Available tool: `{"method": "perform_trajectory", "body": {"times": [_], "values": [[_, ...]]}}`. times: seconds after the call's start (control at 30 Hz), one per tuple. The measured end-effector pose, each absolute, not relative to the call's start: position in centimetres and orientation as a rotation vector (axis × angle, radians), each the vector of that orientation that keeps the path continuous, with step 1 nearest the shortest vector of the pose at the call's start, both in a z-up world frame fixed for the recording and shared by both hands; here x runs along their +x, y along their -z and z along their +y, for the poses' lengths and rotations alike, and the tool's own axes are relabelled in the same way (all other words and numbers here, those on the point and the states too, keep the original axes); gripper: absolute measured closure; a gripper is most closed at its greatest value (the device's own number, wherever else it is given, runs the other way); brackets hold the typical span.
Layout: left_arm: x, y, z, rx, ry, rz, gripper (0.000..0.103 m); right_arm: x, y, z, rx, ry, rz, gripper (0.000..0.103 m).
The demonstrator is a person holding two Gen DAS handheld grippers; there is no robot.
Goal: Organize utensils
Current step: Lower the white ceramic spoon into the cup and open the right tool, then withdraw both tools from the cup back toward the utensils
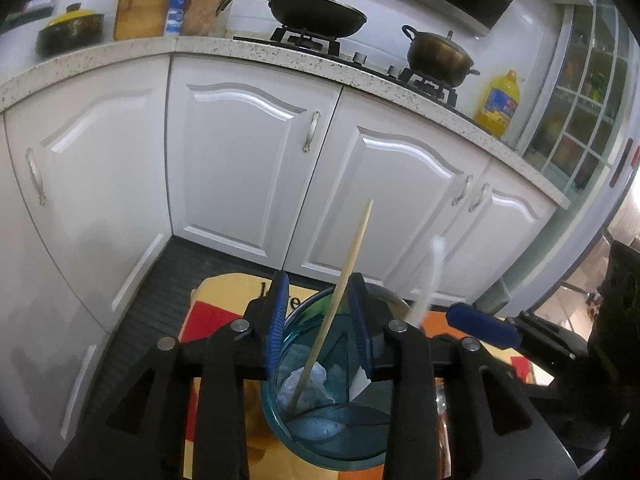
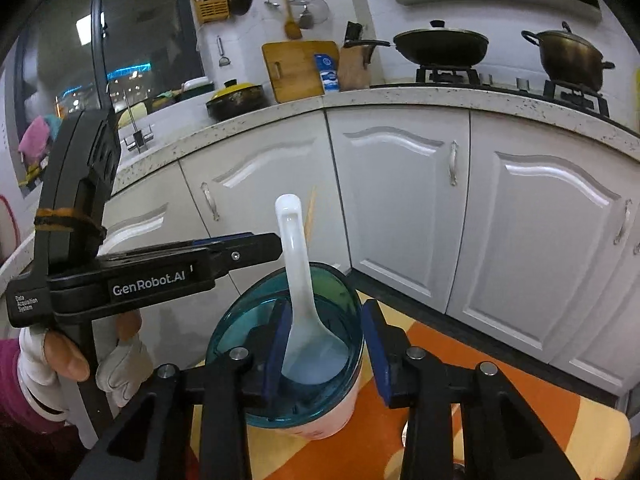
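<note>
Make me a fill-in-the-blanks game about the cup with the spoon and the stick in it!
1. The white spoon stands in a ____ cup.
2. The wooden chopstick leans between the ____ gripper's open jaws.
3. On the stove, the black wok has a ____ on top.

Missing words: teal; left; lid
</note>
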State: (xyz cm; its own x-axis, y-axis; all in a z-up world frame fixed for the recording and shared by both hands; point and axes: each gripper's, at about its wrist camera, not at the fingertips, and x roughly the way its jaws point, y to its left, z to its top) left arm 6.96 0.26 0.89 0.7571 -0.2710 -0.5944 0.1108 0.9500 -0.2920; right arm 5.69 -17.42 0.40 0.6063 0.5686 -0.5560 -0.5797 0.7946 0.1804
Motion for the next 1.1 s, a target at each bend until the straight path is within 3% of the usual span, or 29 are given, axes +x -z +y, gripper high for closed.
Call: {"method": "perform_trajectory", "body": {"times": [0.47, 0.53, 0.77, 0.9, 1.1], "values": [[6.2, -1.1, 1.9, -0.267, 0.179, 0.674, 0.074, 6.6, -1.3, -14.7, 0.043, -0.669, 0.646, 0.068], [6.0, -1.2, 2.1, -0.262, 0.175, 0.671, 0.074, 7.3, -0.8, -13.8, 0.023, -0.645, 0.666, 0.089], [6.0, -1.0, 2.7, -0.29, 0.168, 0.678, 0.074, 7.9, -2.2, -15.6, 0.041, -0.743, 0.646, 0.091], [5.8, -1.1, 2.2, -0.274, 0.178, 0.672, 0.074, 7.1, -2.3, -15.0, -0.198, -0.827, 0.616, 0.091], [5.9, -0.8, 2.1, -0.277, 0.178, 0.684, 0.074, 6.5, -2.1, -14.7, -0.315, -0.855, 0.625, 0.091]]}}
